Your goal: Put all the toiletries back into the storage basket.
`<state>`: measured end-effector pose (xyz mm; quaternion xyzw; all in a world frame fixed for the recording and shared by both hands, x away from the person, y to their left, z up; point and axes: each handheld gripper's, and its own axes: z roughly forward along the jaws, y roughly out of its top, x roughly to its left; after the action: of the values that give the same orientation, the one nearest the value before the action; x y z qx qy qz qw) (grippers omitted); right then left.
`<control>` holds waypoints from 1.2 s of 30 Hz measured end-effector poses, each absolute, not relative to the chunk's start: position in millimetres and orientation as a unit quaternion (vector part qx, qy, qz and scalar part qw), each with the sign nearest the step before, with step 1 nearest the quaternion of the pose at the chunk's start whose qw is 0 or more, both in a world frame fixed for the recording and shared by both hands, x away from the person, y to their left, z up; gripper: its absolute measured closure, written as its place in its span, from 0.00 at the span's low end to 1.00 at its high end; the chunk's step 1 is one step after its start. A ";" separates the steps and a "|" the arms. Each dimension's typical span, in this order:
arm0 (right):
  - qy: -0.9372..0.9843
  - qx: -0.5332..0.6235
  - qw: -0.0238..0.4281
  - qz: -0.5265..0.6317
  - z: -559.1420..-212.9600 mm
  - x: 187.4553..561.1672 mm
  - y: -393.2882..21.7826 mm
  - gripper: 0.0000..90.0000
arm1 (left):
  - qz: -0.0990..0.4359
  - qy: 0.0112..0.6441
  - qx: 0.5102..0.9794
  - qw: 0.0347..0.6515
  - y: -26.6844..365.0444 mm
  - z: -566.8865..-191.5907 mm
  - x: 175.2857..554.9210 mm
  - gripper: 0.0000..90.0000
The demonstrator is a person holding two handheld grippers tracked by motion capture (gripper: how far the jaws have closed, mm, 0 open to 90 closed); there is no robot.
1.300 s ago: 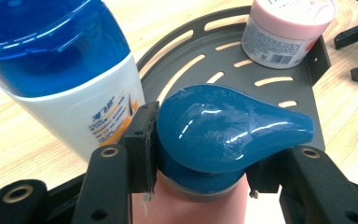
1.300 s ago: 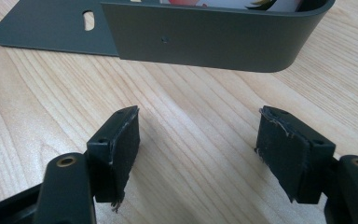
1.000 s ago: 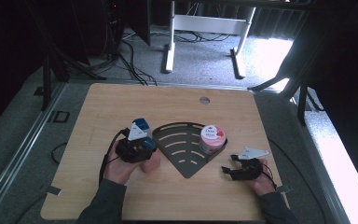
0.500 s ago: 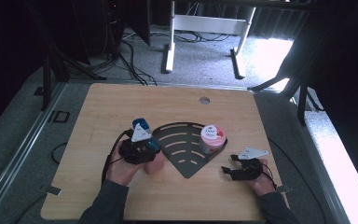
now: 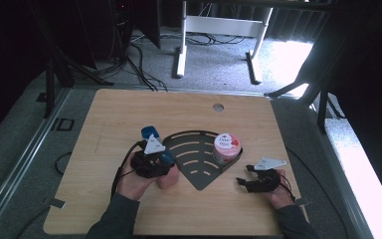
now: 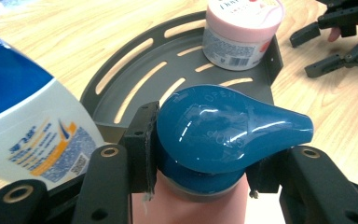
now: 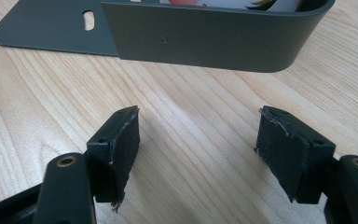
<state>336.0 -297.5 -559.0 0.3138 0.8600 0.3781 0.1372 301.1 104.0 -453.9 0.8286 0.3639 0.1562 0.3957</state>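
The pink pump bottle point(image 6: 191, 200) stands upright on the worktop point(image 5: 104, 119), just off the left edge of the dark slotted corner tray point(image 5: 189, 144); its teal pump head point(image 6: 223, 128) points toward the tray. My left gripper point(image 6: 200, 172) is clamped on the collar just under that head, one pad on each side. Judgement: rigid plastic, glossy and so somewhat slippery; weight depends on fill, which I cannot read. The neck grip sits high, so the body may swing if I tilt; the head's overhang should stop it sliding down through the pads. Keep it vertical and avoid pressing the pump. A white-and-blue bottle point(image 6: 23, 112) stands close on the left, near enough to knock. In the high view my left hand point(image 5: 134, 181) lies low on the worktop behind the bottle, forearm coming in from the near edge. A pink-lidded cream jar point(image 5: 227, 148) sits in the tray's right corner. My right gripper point(image 7: 198, 144) rests low, jaws apart and empty, facing the tray's wall.
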 end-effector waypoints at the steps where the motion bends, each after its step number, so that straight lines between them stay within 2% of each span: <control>1: 0.860 0.314 0.137 0.378 -559.0 336.0 -297.5 0.33 | 0.156 0.362 0.830 0.395 103.0 -454.0 300.6 0.59; 36: 0.859 0.314 0.136 0.379 -559.0 336.2 -297.6 0.33 | 0.122 0.321 0.844 0.412 69.7 -452.6 298.0 0.59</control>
<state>336.2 -297.6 -559.0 0.3143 0.8594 0.3795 0.1362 298.0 69.7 -452.6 0.8441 0.3211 0.1220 0.4117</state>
